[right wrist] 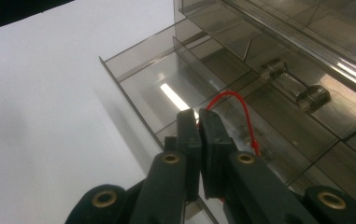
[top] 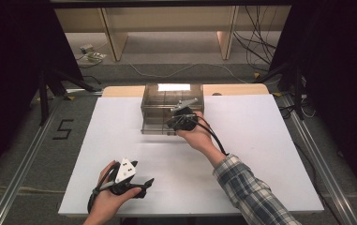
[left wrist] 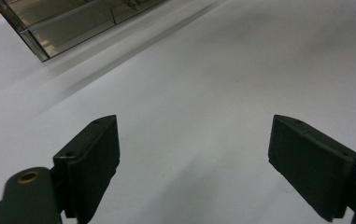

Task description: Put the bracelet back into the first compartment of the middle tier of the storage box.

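Note:
A smoky clear plastic drawer box [top: 167, 96] stands at the far middle of the white table [top: 260, 154]. Its lower drawer [right wrist: 152, 84] is pulled out toward me and split into compartments. My right gripper [right wrist: 198, 120] hangs over the drawer's front edge, shut on a thin red cord [right wrist: 235, 99] that loops out from the jaw tips over a compartment. In the high view the right gripper [top: 180, 118] sits at the box's front right. My left gripper [top: 142, 172] rests near the table's front left, open, with bare table between its fingers [left wrist: 96, 154].
A clear cylindrical knob [right wrist: 302, 91] sits on the box front above the drawer. A corner of the box [left wrist: 49, 32] lies far ahead of the left gripper. Behind the table are wooden shelf legs [top: 113, 37], floor cables [top: 256, 42] and dark stands [top: 45, 89].

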Tool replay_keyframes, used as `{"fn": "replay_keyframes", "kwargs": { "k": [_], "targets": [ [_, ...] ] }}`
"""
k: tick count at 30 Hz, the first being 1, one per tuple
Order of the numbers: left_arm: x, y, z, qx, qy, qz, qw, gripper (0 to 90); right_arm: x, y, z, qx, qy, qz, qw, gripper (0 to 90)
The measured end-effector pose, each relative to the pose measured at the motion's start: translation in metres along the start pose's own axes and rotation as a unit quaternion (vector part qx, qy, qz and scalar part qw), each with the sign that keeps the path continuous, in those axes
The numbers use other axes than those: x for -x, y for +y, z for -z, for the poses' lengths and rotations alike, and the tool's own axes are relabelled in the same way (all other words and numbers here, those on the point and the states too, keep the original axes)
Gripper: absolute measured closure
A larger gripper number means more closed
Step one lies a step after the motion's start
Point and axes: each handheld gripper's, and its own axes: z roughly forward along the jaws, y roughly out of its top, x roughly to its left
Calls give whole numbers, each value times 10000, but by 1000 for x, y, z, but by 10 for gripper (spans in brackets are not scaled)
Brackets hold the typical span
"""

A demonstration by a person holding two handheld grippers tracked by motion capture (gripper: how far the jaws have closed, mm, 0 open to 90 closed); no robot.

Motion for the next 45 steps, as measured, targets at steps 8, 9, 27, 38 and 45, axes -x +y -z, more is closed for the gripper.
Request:
{"fn": "replay_keyframes", "kwargs": {
  "k": [8,9,27,38,45],
  "targets": [
    [0,0,0,-7,-6,-3,10000,167,2,-2,-4,-42,-27,-30,10000,881],
    [0,0,0,0,-6,6,10000,167,3,-2,-5,-58,-34,-39,10000,881],
    [0,0,0,2,-24,7,10000,166,7,-5,-13,-159,-107,-108,9998,877],
    [1,0,-1,-3,-29,5,10000,167,8,-6,-16,-193,-126,-123,9997,872],
    [1,0,-1,-3,-34,-1,10000,167,8,-7,-17,-195,-136,-137,9996,863]
  ]
}}
